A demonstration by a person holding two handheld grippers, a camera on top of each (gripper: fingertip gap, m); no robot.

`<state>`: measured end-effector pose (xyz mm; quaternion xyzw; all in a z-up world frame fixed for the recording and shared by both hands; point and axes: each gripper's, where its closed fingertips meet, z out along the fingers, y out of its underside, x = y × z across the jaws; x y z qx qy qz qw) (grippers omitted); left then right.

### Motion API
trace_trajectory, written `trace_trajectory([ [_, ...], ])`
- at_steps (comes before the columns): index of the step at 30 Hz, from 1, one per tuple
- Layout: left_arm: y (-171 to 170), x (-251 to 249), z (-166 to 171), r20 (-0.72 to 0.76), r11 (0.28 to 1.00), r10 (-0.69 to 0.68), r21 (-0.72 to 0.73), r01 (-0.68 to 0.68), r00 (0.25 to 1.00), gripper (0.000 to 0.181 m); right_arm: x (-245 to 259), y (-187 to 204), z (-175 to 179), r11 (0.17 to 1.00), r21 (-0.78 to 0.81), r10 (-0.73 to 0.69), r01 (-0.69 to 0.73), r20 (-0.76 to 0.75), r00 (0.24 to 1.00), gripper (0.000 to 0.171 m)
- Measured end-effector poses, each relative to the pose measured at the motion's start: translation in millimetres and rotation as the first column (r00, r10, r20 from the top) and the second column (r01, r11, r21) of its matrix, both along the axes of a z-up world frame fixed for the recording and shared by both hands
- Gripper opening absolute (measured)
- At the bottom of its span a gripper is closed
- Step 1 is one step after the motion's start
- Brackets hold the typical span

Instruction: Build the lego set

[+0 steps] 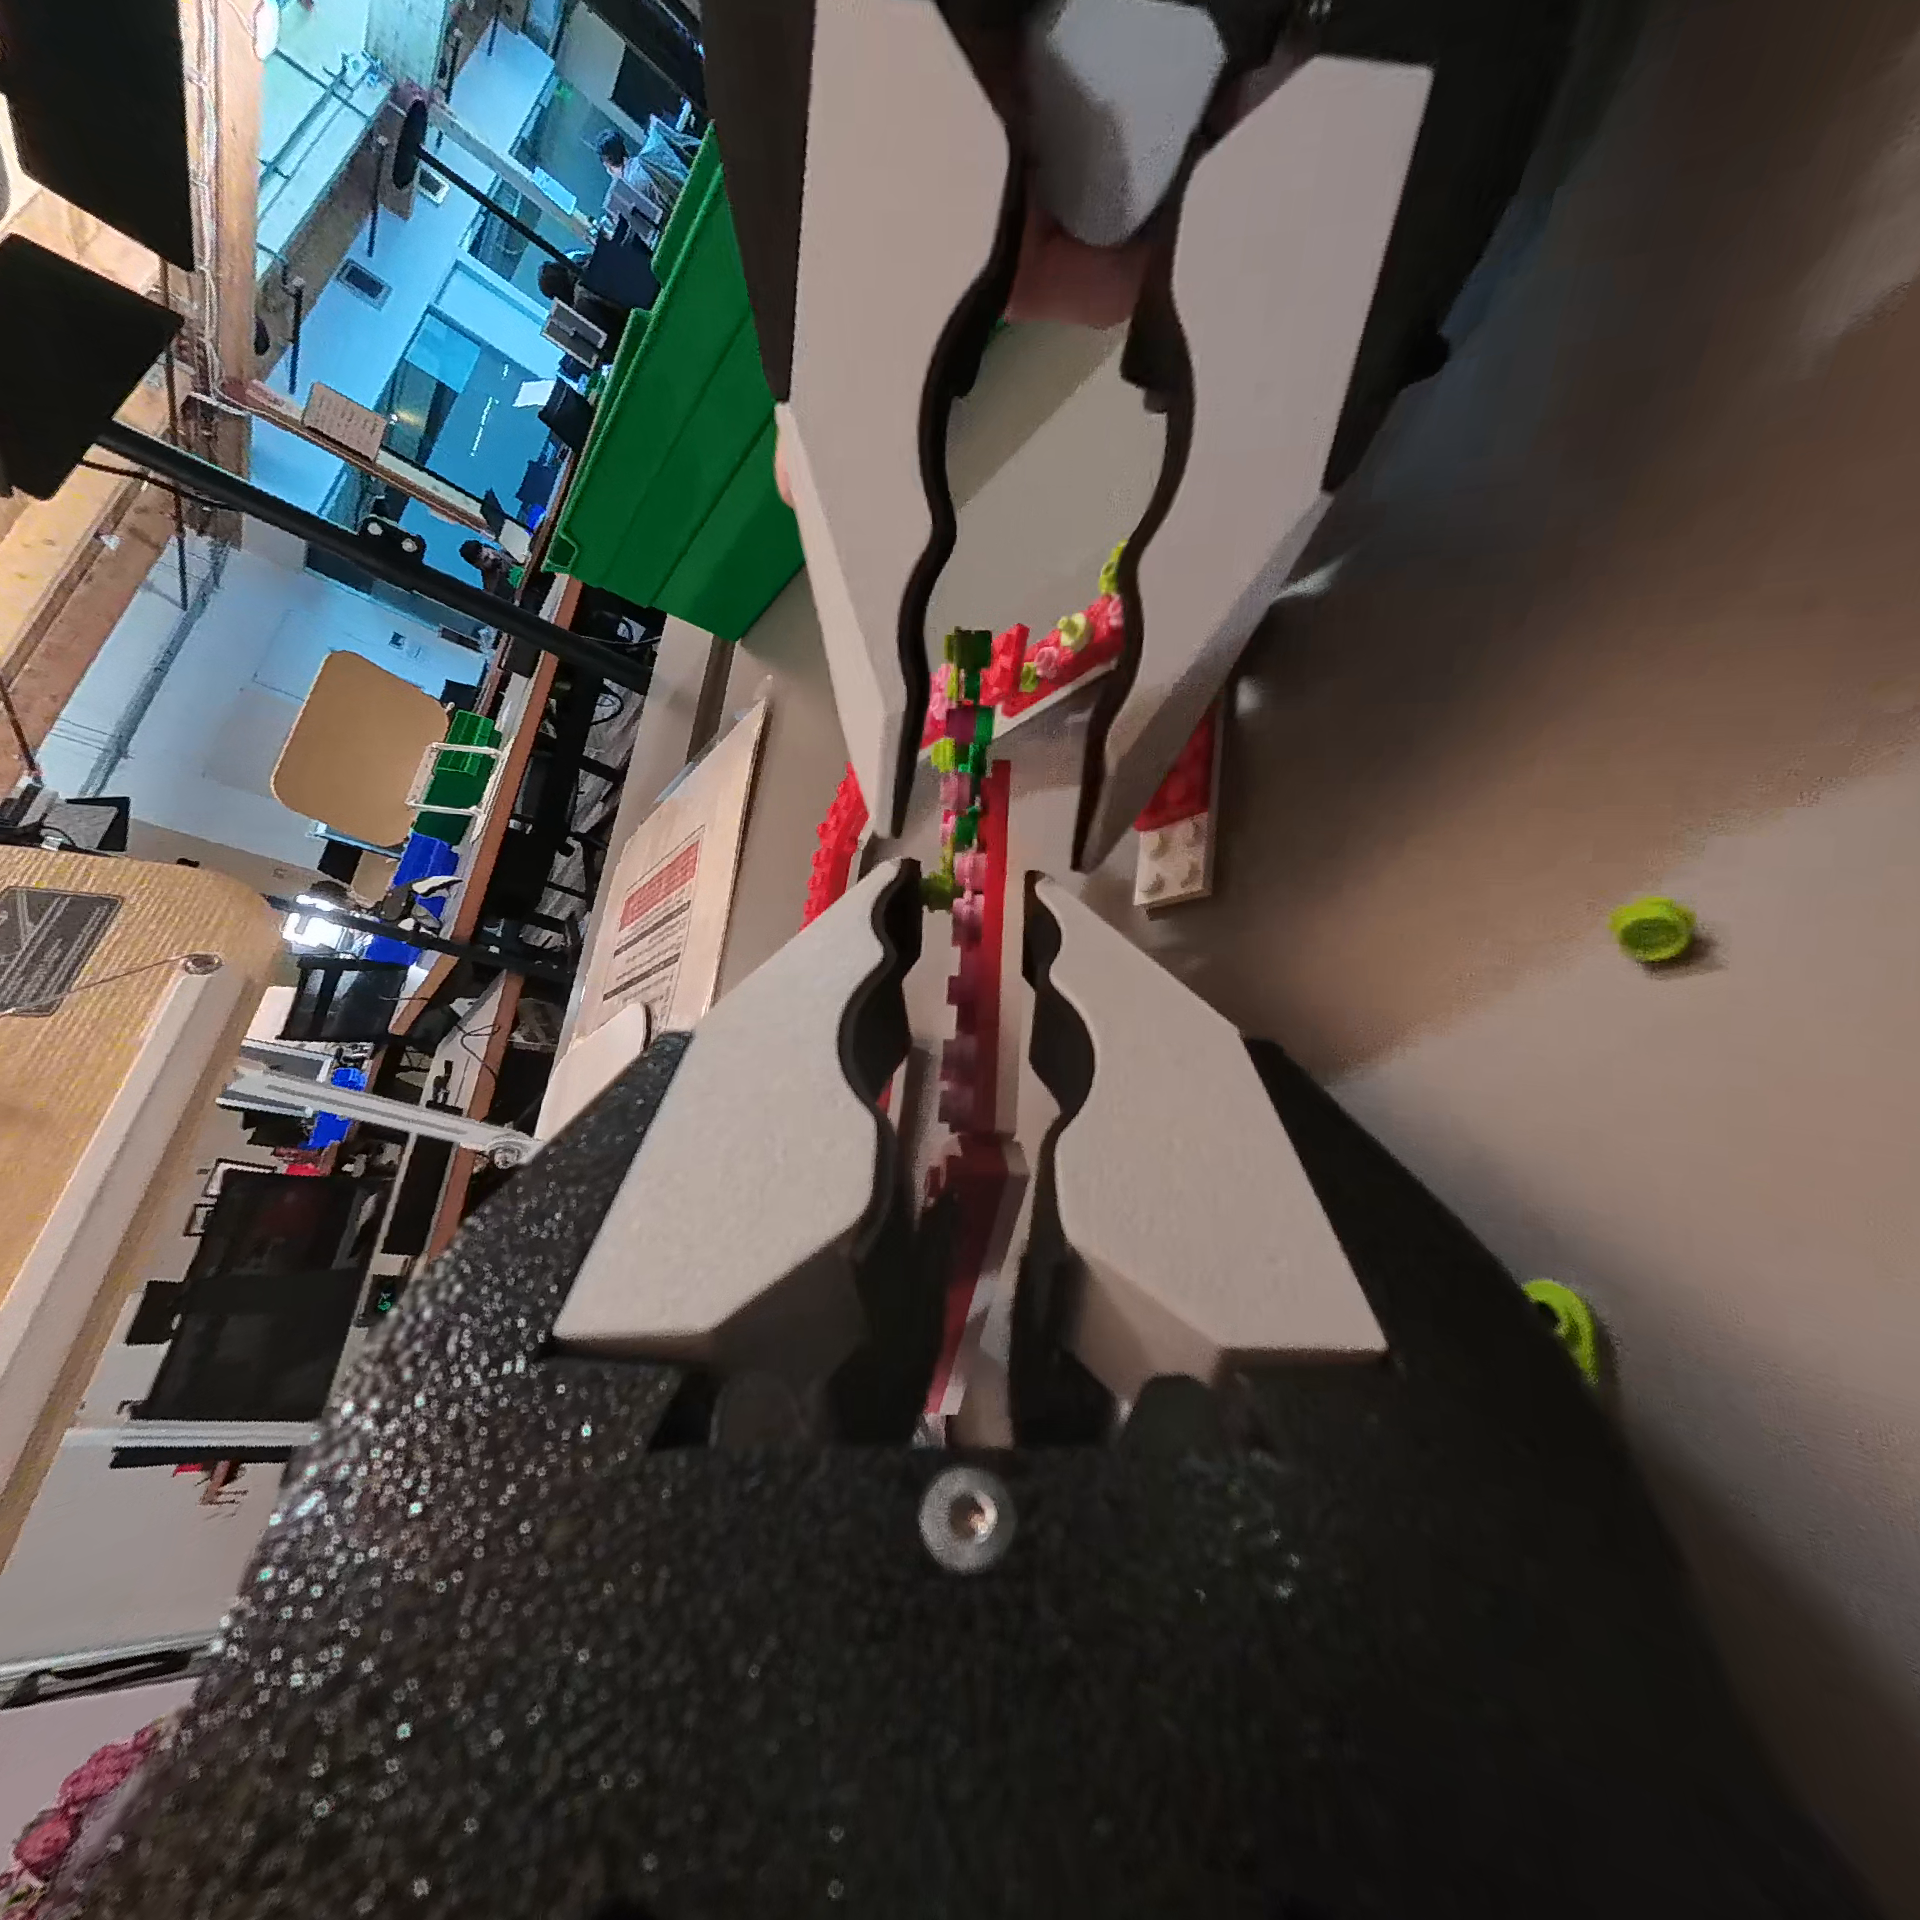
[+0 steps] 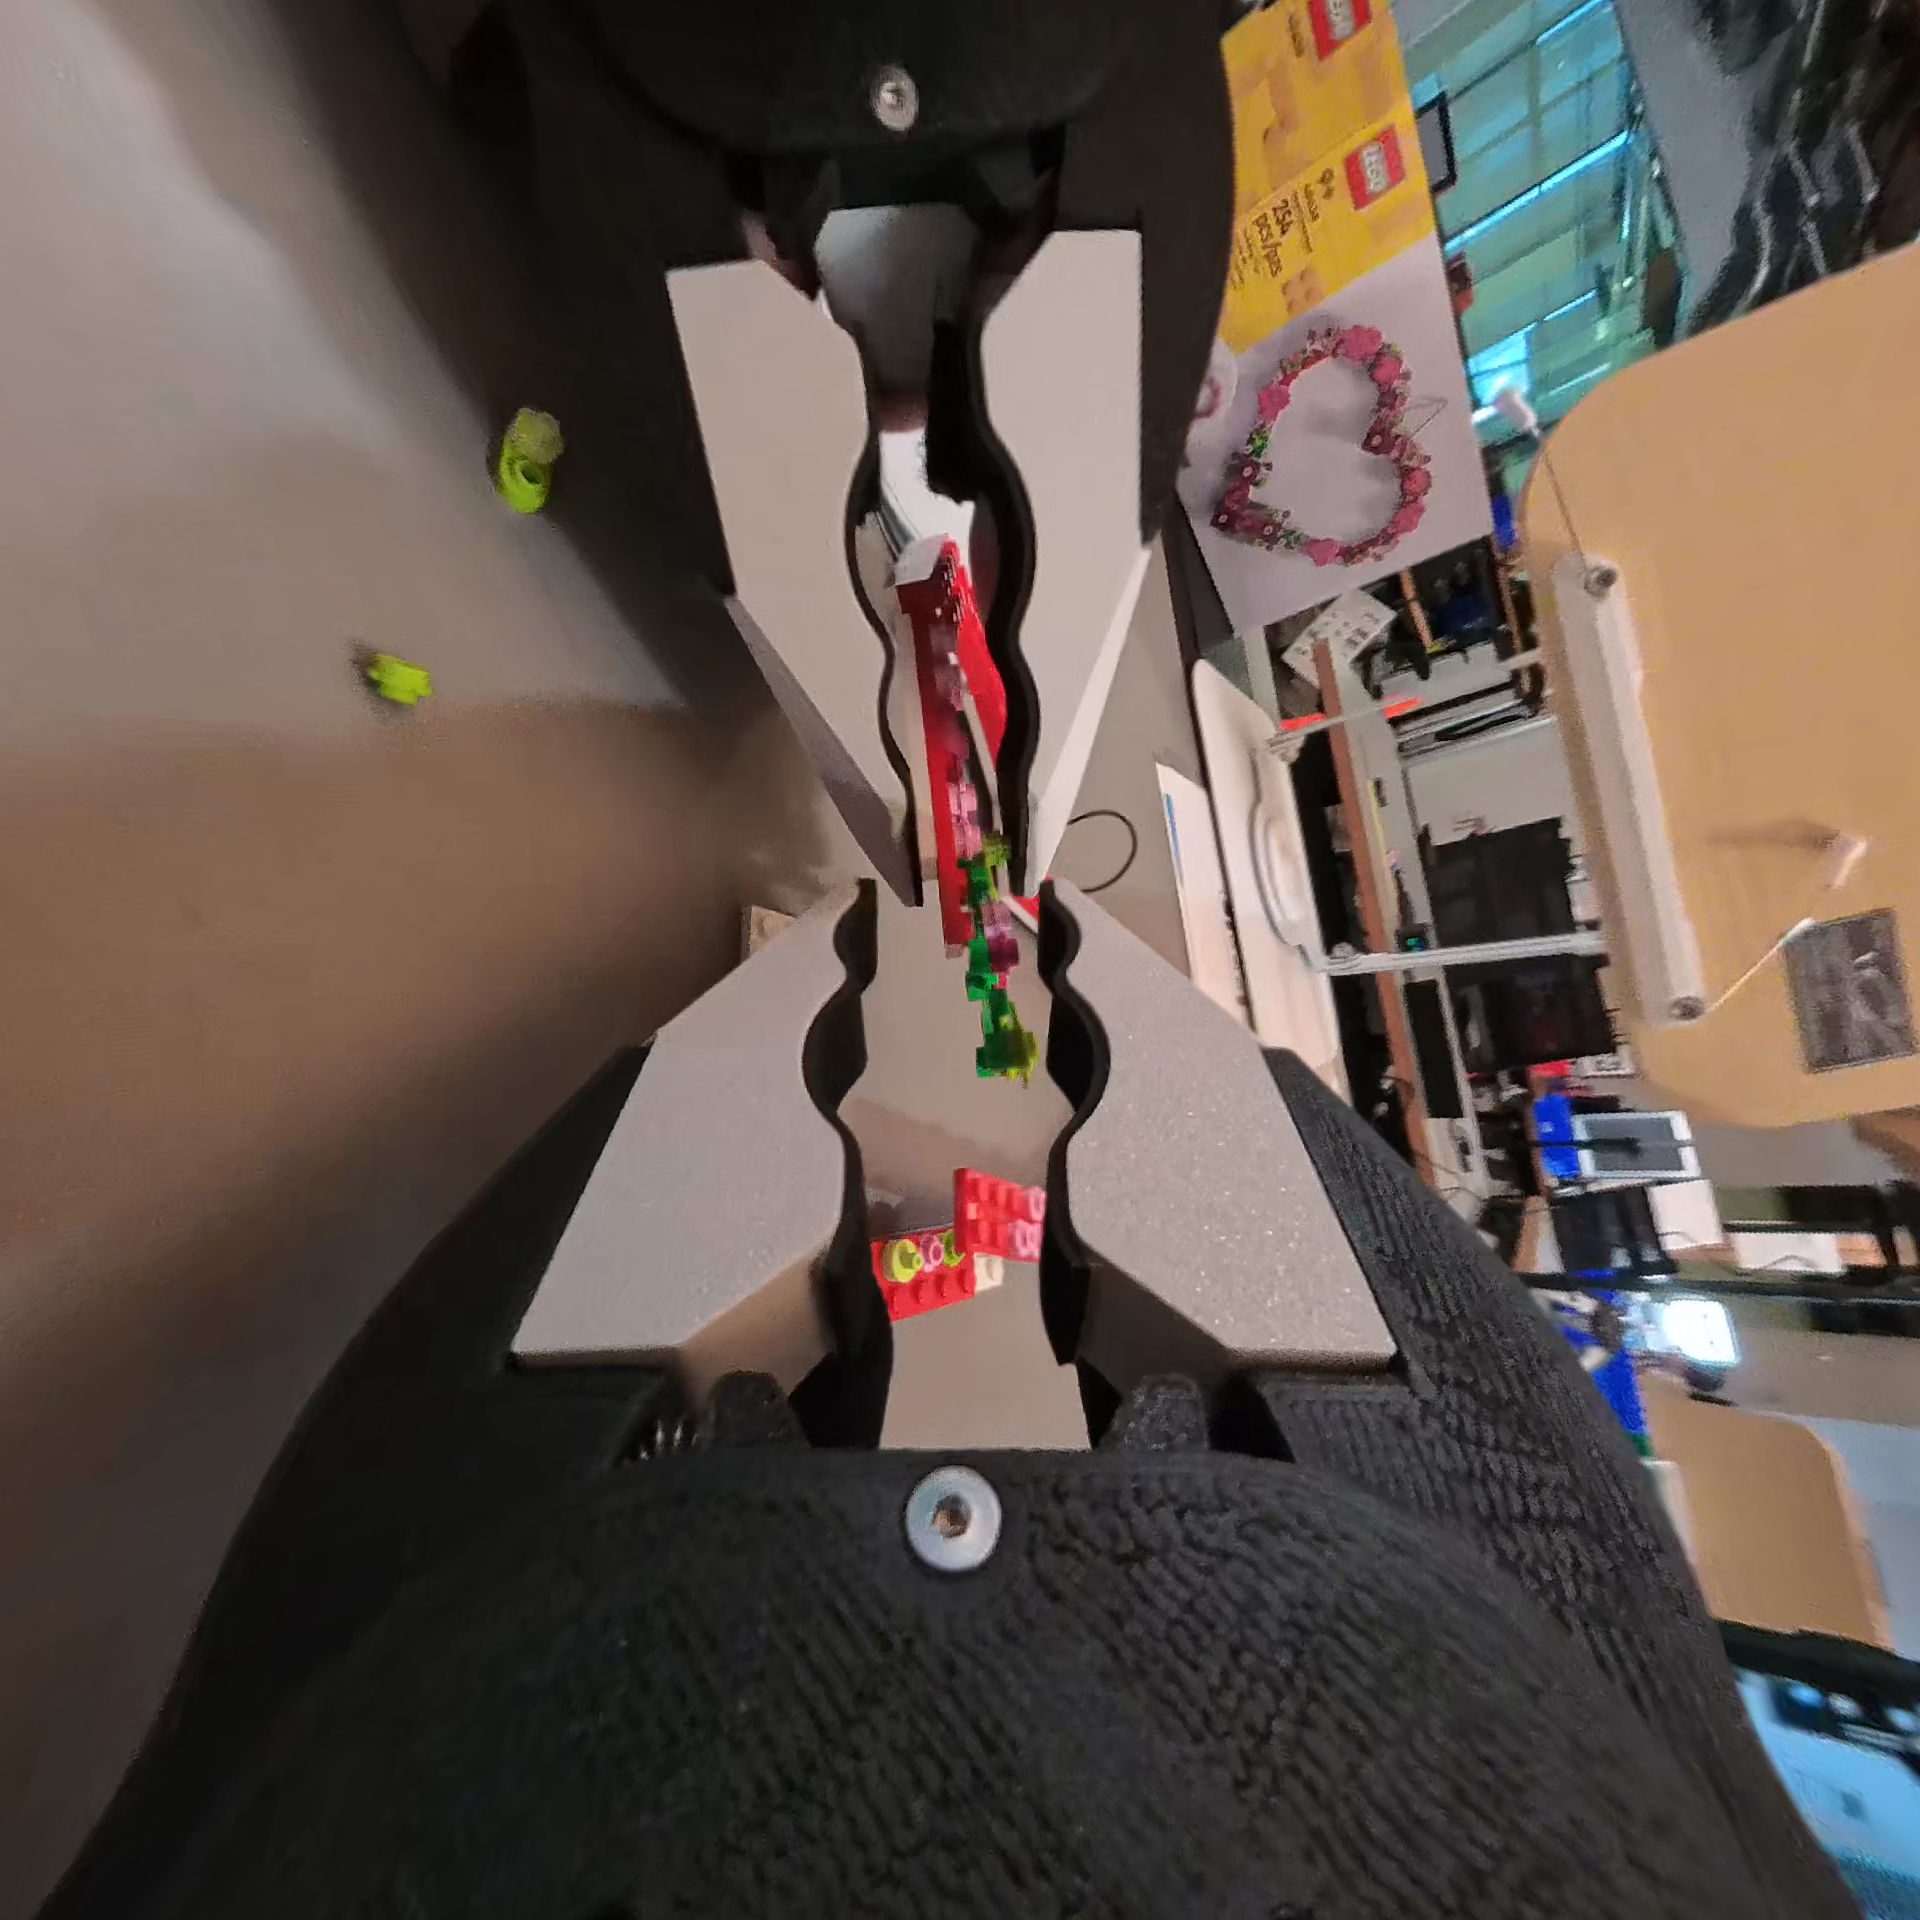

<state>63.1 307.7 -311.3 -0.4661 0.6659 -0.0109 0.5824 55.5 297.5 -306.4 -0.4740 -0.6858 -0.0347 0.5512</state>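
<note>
My left gripper point(image 1: 966, 878) is shut on a long red strip point(image 1: 982, 997) that carries pink and green flower pieces, and holds it above the table. The strip sticks out past its fingertips. My right gripper point(image 2: 956, 888) faces the left gripper point(image 2: 968, 888) tip to tip. It is open, its jaws standing either side of the strip's green end point(image 2: 1003, 1029). I cannot tell if a finger touches it. In the right wrist view the red strip point(image 2: 951, 727) runs between the left gripper's fingers. The right gripper point(image 1: 992, 847) shows at the top of the left wrist view.
Red plate sections with flower studs point(image 2: 935, 1268) and a red and white plate point(image 1: 1179, 821) lie on the grey table. Loose lime pieces point(image 1: 1652, 928) point(image 2: 530, 457) lie apart. Green bins point(image 1: 686, 416) and the set's box point(image 2: 1340, 312) stand at the table's far edge. Both grippers' tips are close together, under 4 cm apart.
</note>
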Motion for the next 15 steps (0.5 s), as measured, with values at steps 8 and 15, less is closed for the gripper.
trace_trajectory([
  [8, 0.0, -0.1, 2.4, 0.015, 1.000, 0.000, -0.002, 0.000, 1.000, 0.016, 3.1, 1.1, 5.2, 0.998, 0.069, 0.004, -0.004, 0.006, 1.000, 0.011],
  [15, -0.6, -0.1, 1.7, 0.015, 1.000, -0.002, -0.009, 0.002, 1.000, 0.016, 3.0, 0.4, 4.2, 0.997, -0.074, -0.006, 0.002, -0.052, 0.999, 0.010],
])
